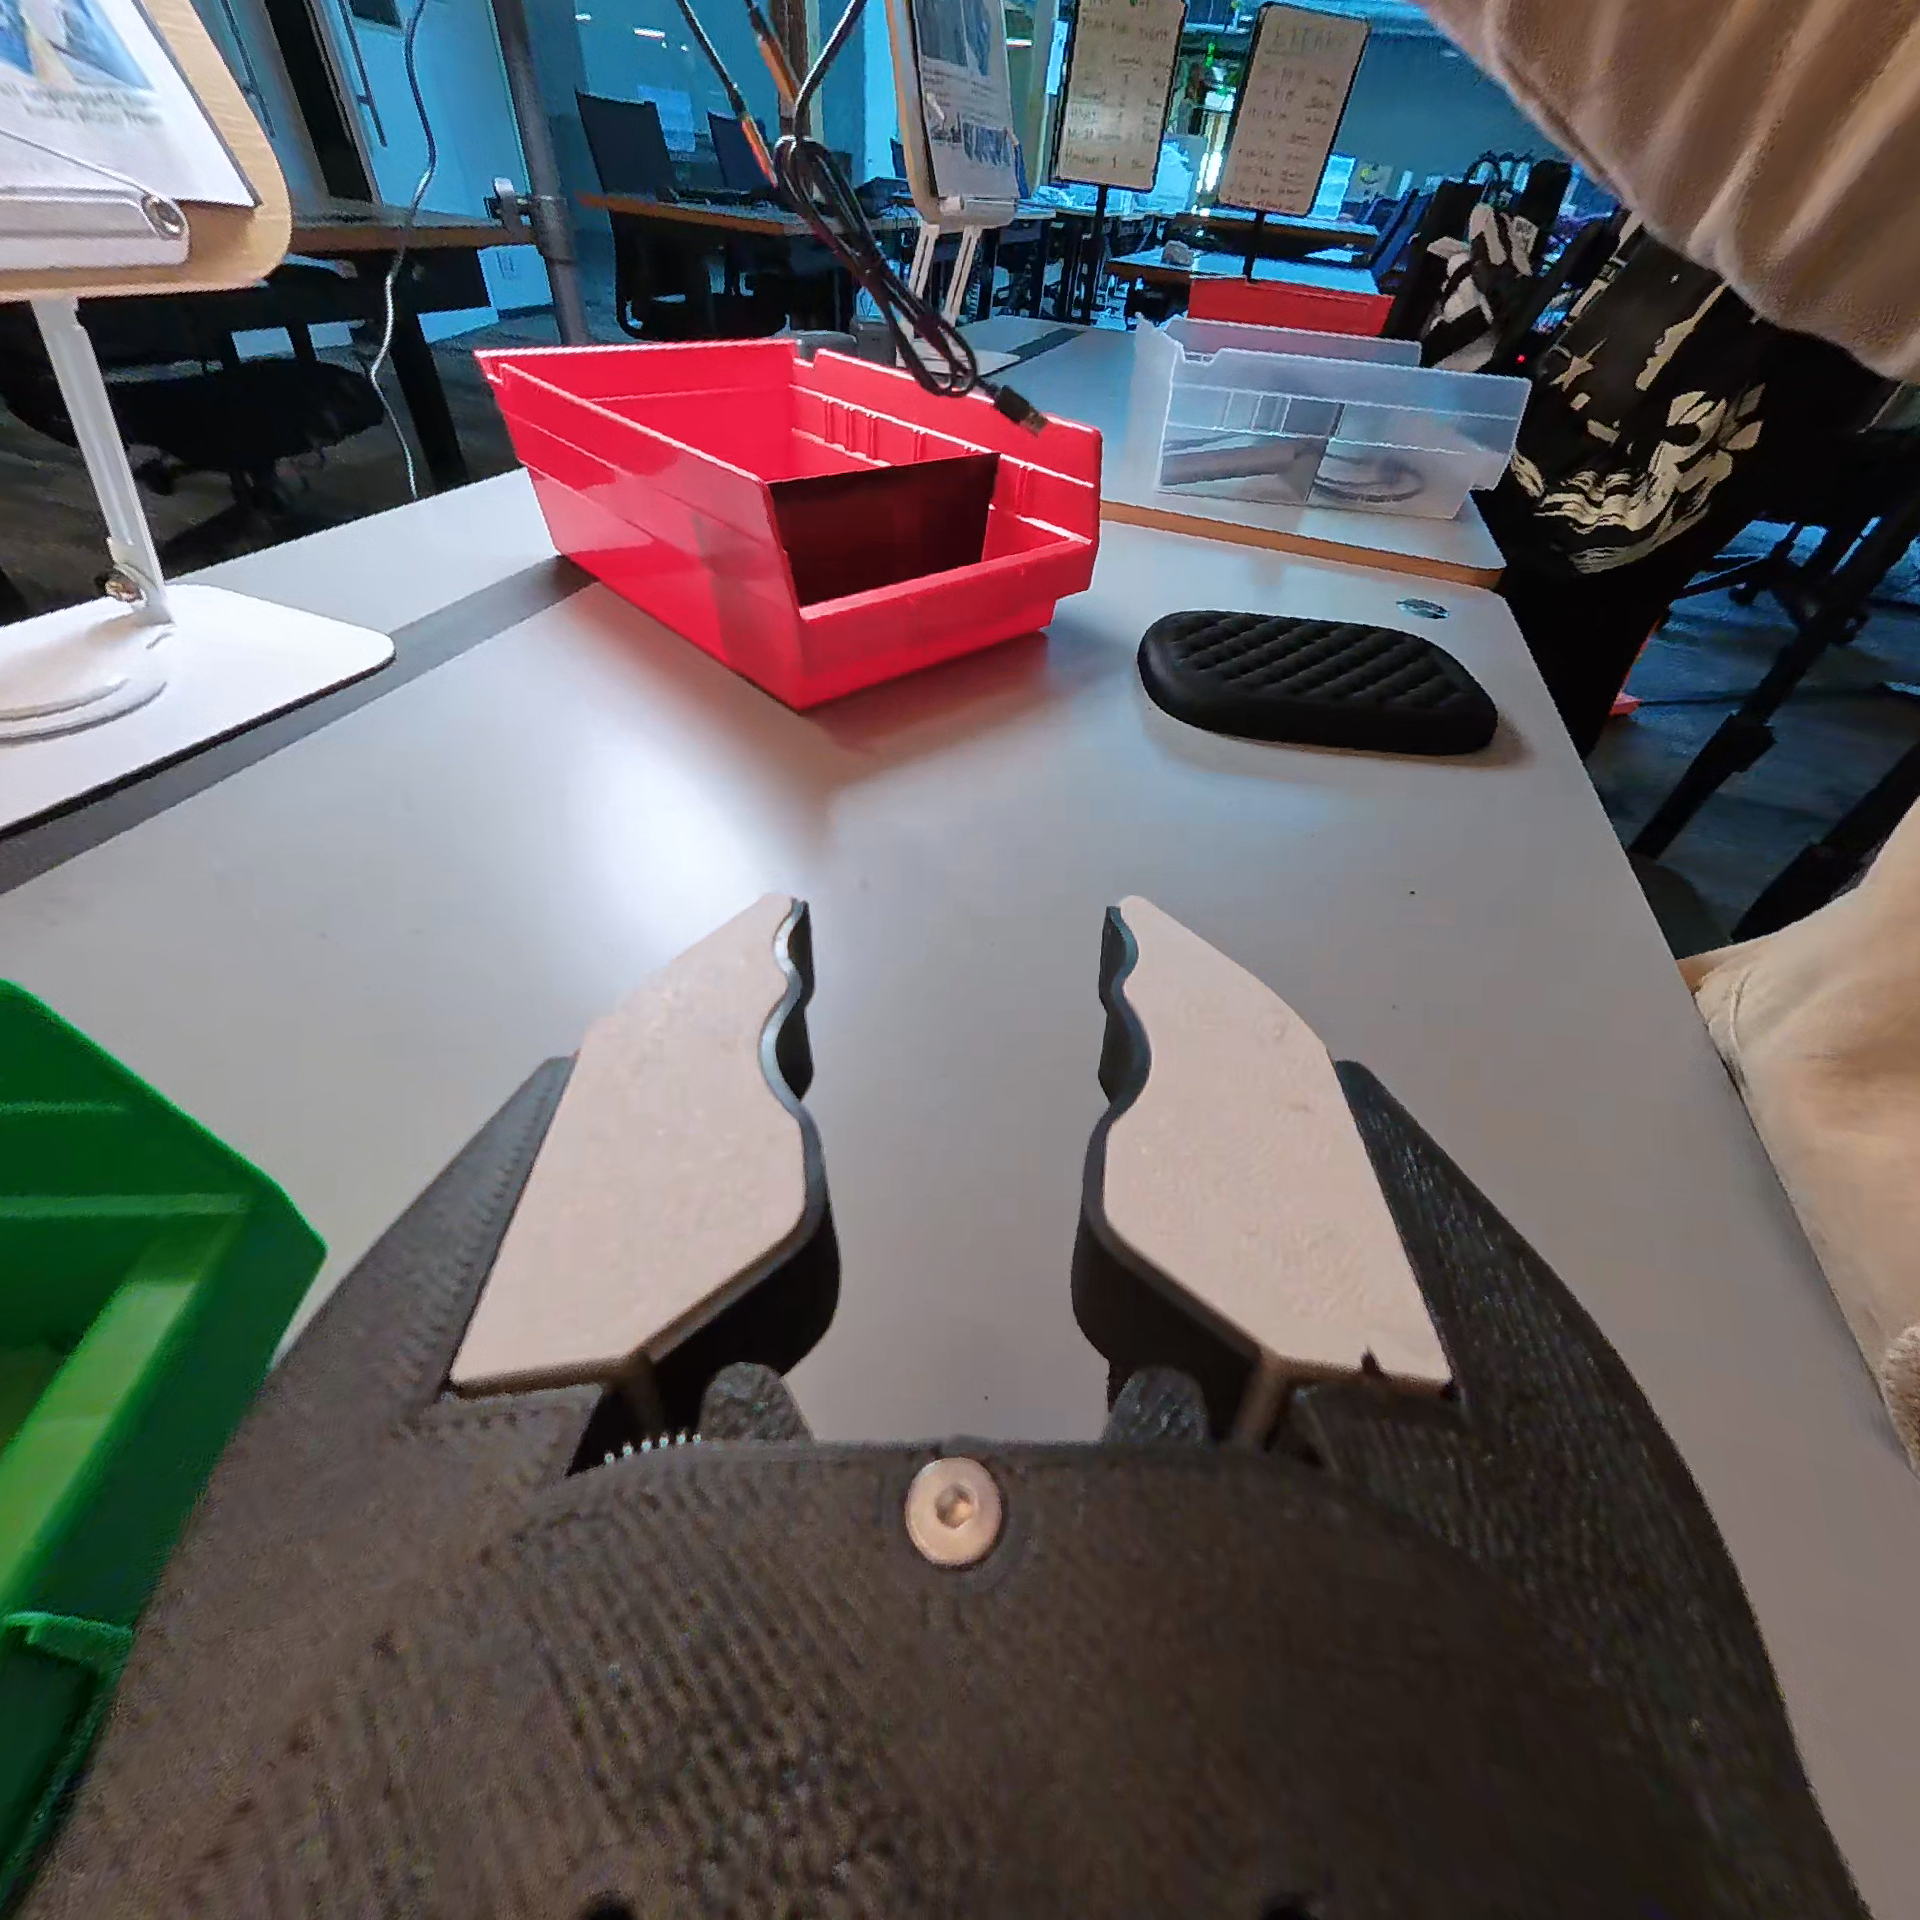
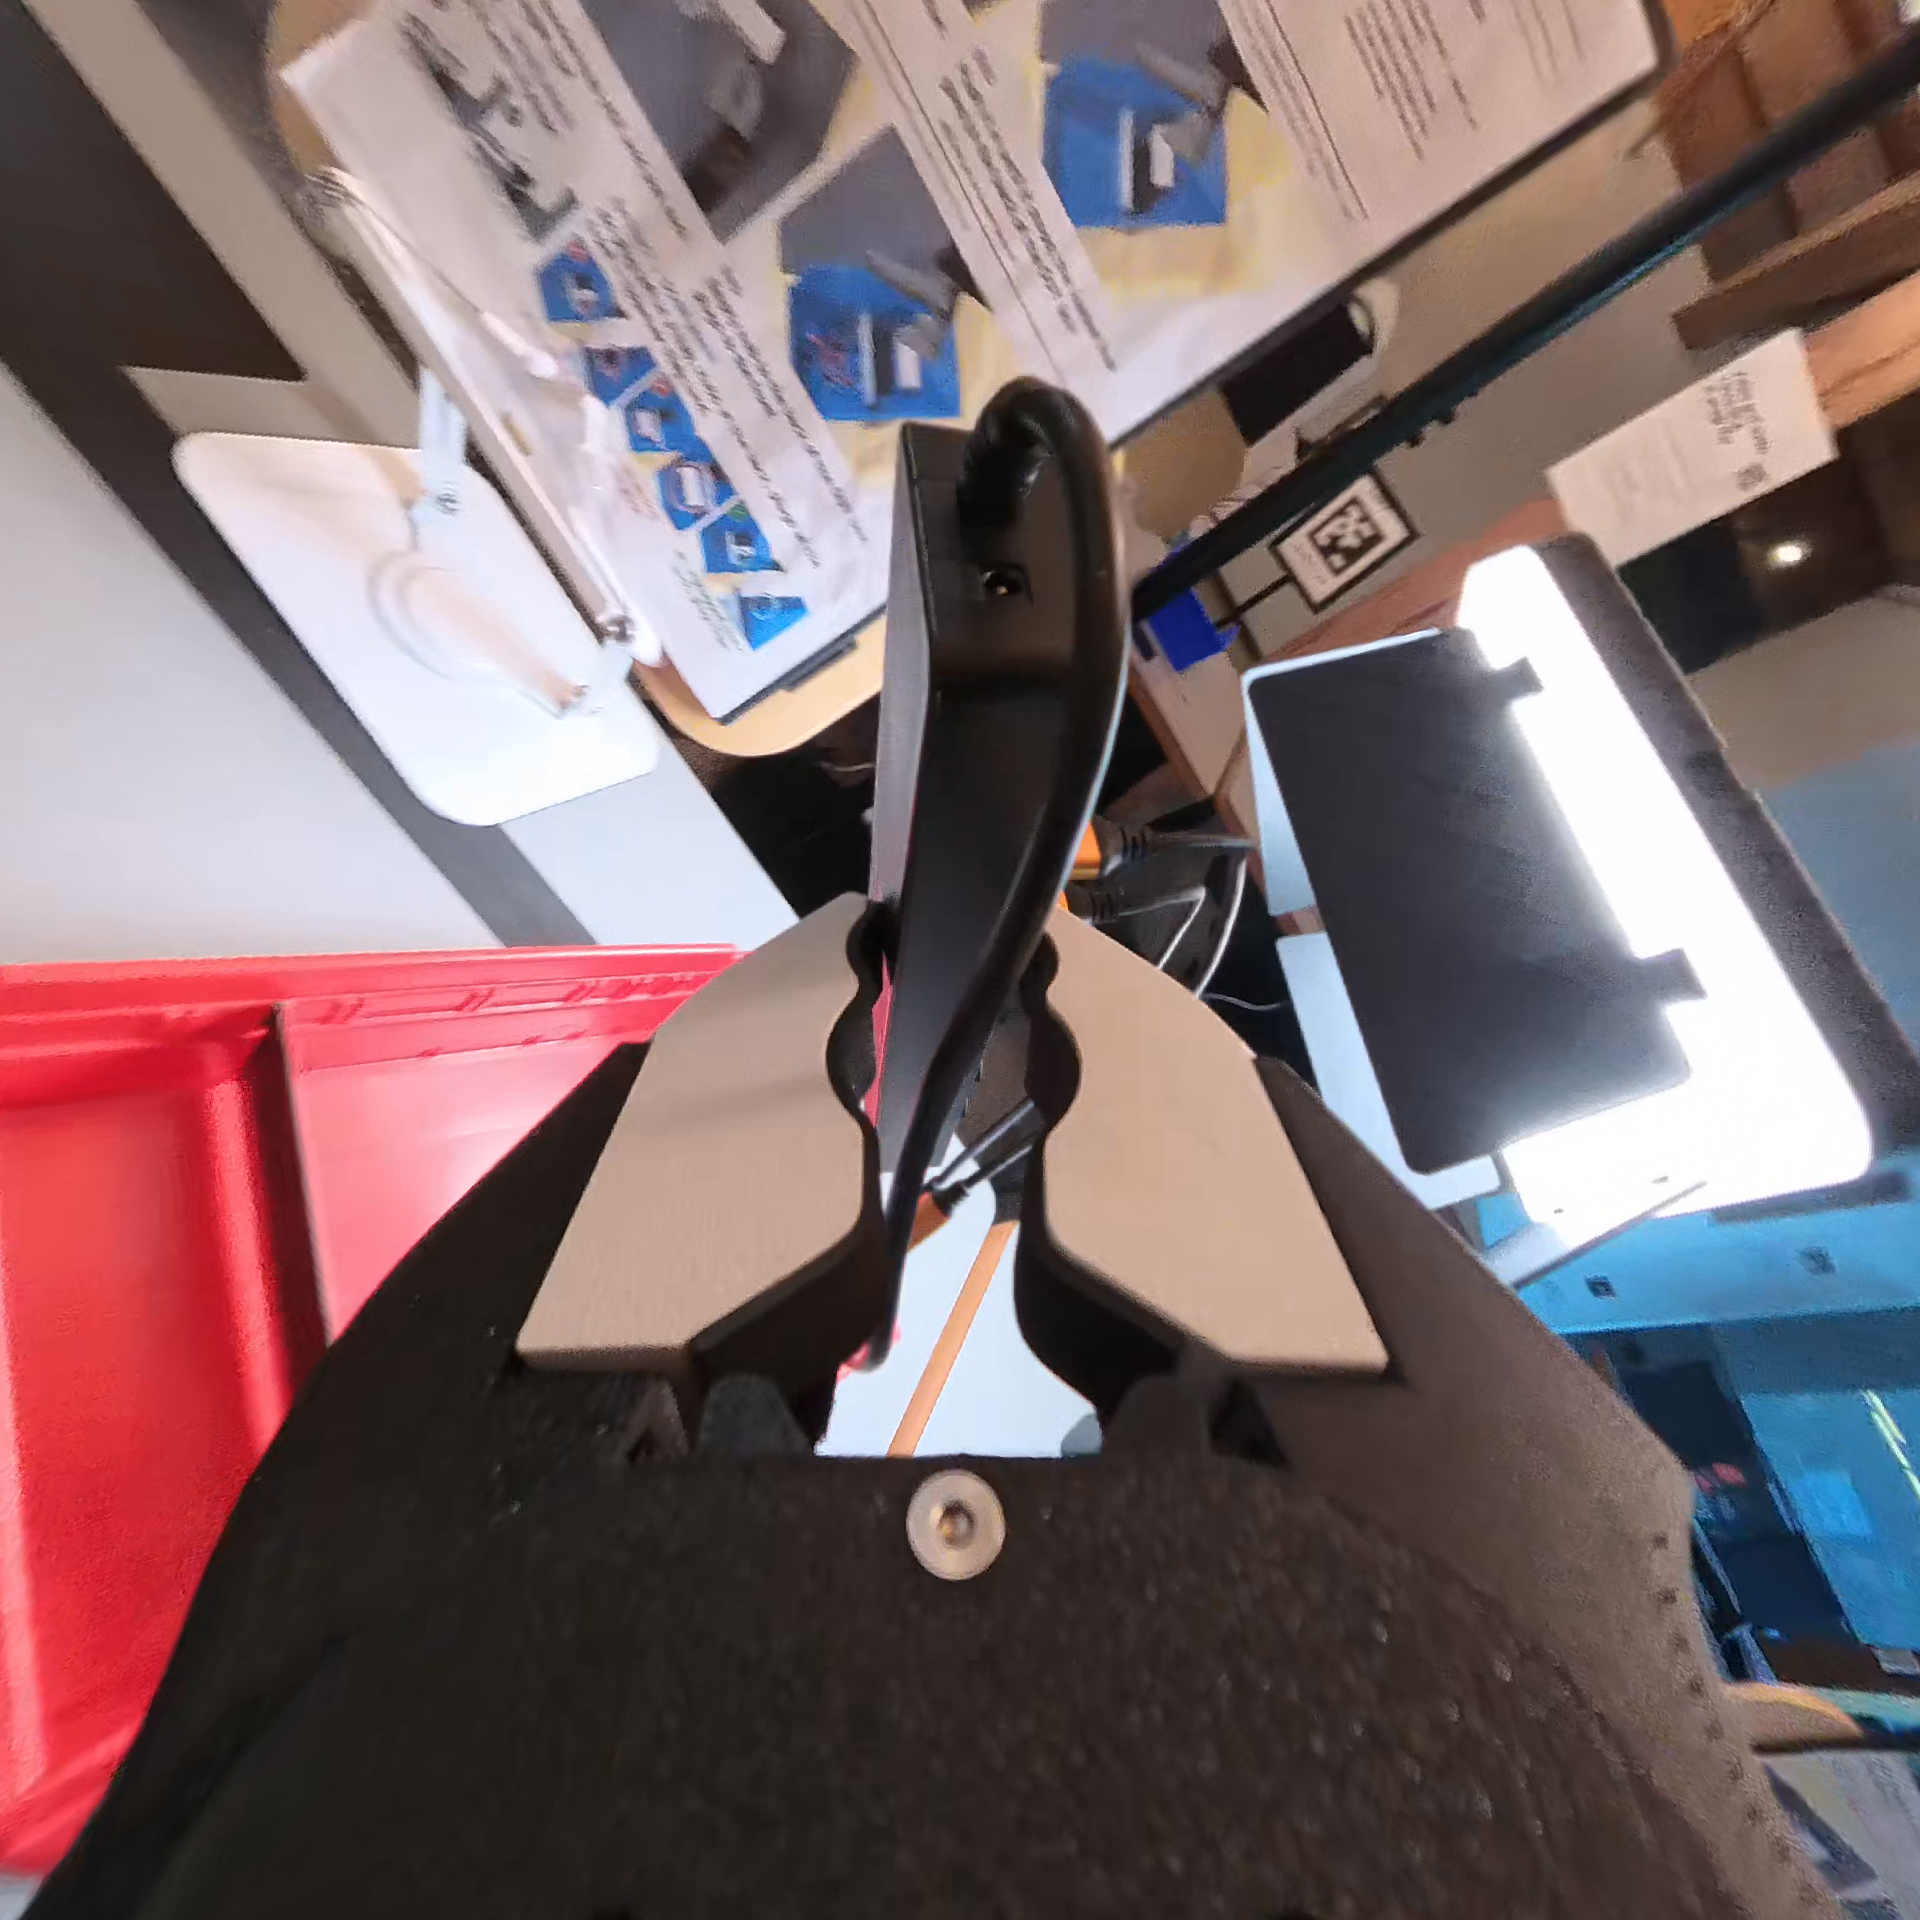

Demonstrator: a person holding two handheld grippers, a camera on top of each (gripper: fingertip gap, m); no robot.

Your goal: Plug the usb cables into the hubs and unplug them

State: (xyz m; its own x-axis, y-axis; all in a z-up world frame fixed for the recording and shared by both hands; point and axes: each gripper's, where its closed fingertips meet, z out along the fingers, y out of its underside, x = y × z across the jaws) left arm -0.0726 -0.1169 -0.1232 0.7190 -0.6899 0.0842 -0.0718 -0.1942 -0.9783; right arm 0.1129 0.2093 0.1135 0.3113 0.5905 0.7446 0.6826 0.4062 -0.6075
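The left gripper (image 1: 956, 925) hovers wide open and empty above the grey table (image 1: 644, 831). The right gripper (image 2: 961, 935) is clenched on a black USB hub (image 2: 987, 665), its attached cable (image 1: 883, 281) dangling above the red bin (image 1: 727, 499).

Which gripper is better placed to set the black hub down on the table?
Probably the right gripper: it already clamps the black hub, raised over the red bin. The left gripper is open and empty.
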